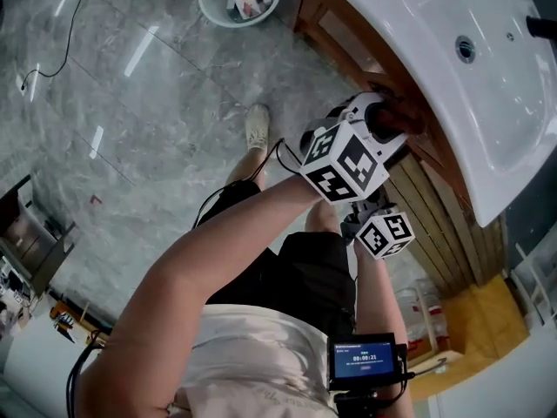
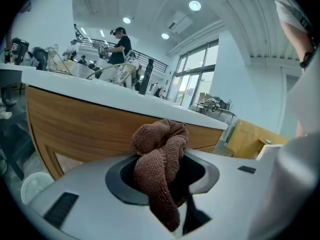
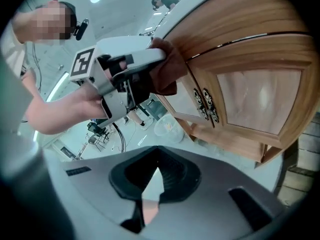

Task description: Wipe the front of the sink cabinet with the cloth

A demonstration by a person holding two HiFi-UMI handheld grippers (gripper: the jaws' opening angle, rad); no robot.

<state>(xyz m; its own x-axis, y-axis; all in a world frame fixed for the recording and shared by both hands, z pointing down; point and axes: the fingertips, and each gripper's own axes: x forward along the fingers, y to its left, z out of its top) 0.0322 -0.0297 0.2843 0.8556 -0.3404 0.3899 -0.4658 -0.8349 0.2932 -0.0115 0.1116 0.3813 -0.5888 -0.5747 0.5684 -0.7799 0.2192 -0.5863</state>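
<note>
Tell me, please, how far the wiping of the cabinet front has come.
Done: the cloth is taken up, clamped in the left gripper. In hand: it presses on the cabinet, high up, just under the sink. Left: probably the doors below, though no wiped trace shows anywhere. The right gripper is shut and empty.

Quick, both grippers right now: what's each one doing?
Left gripper: closed on the brown cloth, at the cabinet front.
Right gripper: closed, jaw tips together, nothing between them.
</note>
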